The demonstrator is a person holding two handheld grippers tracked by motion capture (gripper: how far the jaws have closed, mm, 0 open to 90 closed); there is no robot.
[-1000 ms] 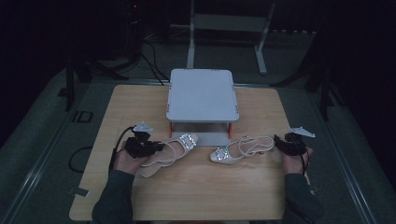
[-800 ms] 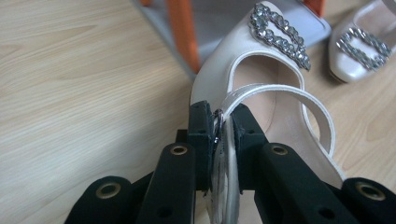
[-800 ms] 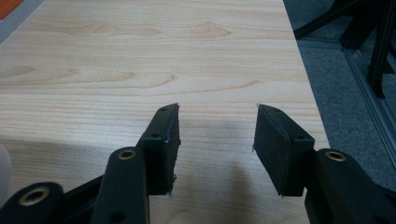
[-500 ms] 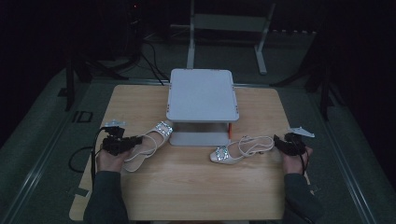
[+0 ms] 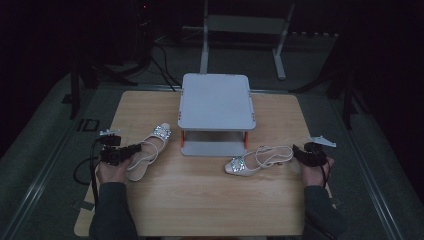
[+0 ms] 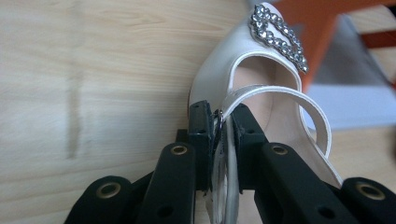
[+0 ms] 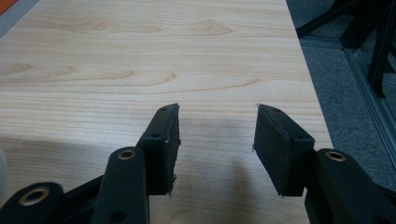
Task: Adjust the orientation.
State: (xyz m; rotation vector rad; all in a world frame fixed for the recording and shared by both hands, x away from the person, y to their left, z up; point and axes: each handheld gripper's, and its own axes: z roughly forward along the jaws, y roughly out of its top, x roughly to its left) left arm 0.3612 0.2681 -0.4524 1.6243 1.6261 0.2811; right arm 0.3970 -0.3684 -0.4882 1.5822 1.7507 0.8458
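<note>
1. Currently the left gripper (image 6: 218,140) has its fingers (image 6: 201,135) pinching the thin heel strap of the left sandal (image 5: 147,147), right at the buckle. The sandal sits on the left side of the tabletop (image 5: 210,200), toe with its rhinestone trim (image 6: 279,33) pointing toward the grey stand (image 5: 216,100).
2. Risk: the strap is narrow and floppy. If lifted by it, I'd expect the sandal to swing and hang toe-down, or the strap to slide out of the pads.
3. Risk: dragging it by the strap could tip the sandal onto its side.
4. The right gripper (image 5: 307,154) has its fingers (image 7: 163,144) spread with nothing between them, over bare wood near the right edge, just behind the heel of the right sandal (image 5: 257,159).
5. Risk: closing from there likely misses the strap or nudges the sandal away.
6. Farther off, the stand's lower shelf has orange legs (image 5: 183,136); the toe could catch a leg or the shelf lip going in.
</note>
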